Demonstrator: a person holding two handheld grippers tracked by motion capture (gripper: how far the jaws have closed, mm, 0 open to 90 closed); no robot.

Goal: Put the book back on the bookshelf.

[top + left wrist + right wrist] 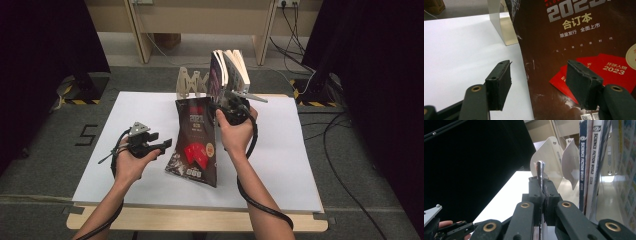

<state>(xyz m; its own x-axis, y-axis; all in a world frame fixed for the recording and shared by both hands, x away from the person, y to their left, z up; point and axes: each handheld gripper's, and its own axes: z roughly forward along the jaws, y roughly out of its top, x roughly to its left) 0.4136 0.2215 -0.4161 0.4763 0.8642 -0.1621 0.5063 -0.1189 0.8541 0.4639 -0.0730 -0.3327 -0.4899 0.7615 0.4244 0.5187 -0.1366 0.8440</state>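
- The right gripper (226,102) is clamped fully shut on the top edge of a thin, glossy, dark brown magazine (195,145). In the right gripper view the magazine's edge (540,173) stands as a narrow sliver pinched between the two black jaws.
- The magazine hangs from that grip over the middle of the white table top (280,165), its long axis running from the gripper down toward the person. Its bottom edge seems to rest on or just above the table.
- The left gripper (159,145) is held just left of the magazine's lower half, jaws wide open and holding nothing. In the left gripper view the magazine's left edge (524,75) runs up between the two pads without either pressing on it.
- What the coming move turns on: a row of upright books (230,67) in a pale wooden book rack (192,81) stands just beyond the right gripper, at the far edge of the table. The right hand is the nearer one, and the free slots lie to the left of the books.
- Writing: the magazine cover reads "2023", "合订本", "限量发行 全面上市", and red cards on it read "环球人物 2023". One book spine (582,167) reads "SCIENCE FICTION WORLD".
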